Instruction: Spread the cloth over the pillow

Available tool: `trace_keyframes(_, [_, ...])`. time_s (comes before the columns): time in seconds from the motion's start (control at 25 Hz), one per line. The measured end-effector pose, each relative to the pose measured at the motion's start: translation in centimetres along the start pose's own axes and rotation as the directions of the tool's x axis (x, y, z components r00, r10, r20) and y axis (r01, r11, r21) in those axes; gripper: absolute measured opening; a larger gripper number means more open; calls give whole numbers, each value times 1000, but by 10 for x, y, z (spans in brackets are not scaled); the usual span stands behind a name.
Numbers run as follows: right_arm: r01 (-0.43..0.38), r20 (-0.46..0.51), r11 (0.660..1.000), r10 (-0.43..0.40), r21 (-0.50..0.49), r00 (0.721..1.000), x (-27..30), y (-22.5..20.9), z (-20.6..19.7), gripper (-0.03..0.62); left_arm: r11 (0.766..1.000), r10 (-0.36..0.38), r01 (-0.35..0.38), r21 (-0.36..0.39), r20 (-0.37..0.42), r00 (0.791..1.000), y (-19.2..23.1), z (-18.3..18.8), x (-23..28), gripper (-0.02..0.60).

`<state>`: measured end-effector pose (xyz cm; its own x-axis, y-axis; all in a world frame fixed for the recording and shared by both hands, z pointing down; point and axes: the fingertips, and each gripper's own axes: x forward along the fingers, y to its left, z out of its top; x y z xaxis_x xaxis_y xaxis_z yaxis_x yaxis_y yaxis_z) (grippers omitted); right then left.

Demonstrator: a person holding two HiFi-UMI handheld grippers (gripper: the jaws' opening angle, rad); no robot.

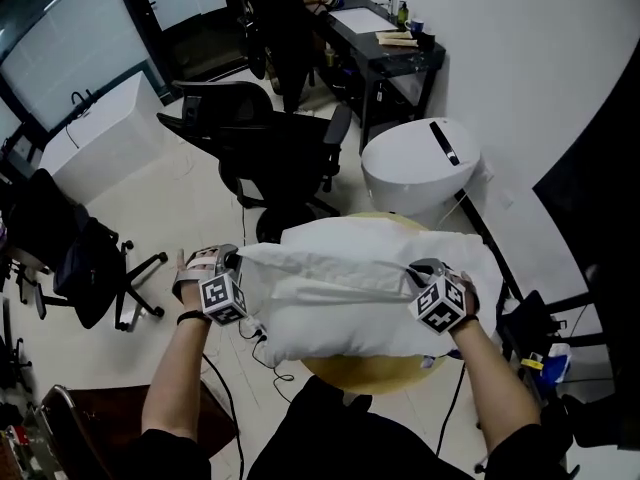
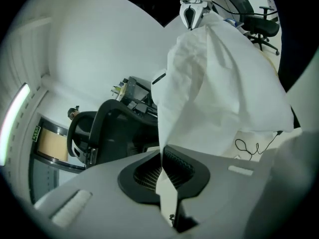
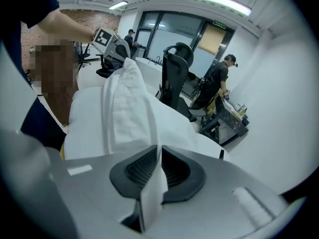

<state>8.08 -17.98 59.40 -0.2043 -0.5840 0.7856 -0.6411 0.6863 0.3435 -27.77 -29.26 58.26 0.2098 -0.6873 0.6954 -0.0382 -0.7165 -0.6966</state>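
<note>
Black office chair (image 1: 270, 148) on the pale floor beyond, pushed back from the work.

White pillow (image 1: 340, 340) lies across a round yellow surface (image 1: 372, 373), overhanging it on both sides.

White cloth (image 1: 330, 280) is bunched into a long wrinkled band, strung above the pillow's middle from one gripper to the other. It has not been opened out; much of the pillow is bare above and below it.

Left gripper (image 1: 240, 261) is at the pillow's left end, its fingers (image 2: 185, 169) pressed together on a cloth edge, with the fabric rising straight from the pinch.

Right gripper (image 1: 418, 269) is near the pillow's right end. Its fingers (image 3: 135, 171) likewise pinch a fold of cloth, and a strip hangs out below the pads.
</note>
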Motion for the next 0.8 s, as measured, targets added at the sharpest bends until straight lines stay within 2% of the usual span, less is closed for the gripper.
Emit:
trace_keyframes(0.16, [12,45,999,-14,50,999,-11,-5,9,78,998,-55,55,-6,2,998,-10,-4,26,0])
trace_keyframes(0.36, [27,108,999,-31,43,994,-47,17,13,78,998,-60,60,-5,7,998,-7,-3,38,0])
trace_keyframes(0.56, [4,28,998,-3,-60,1000,-39,47,-10,83,998,-67,67,-7,9,998,-7,-2,40,0])
trace_keyframes(0.8, [5,-22,997,-6,-71,1000,-24,49,-21,87,998,-59,59,-10,10,998,-6,0,37,0])
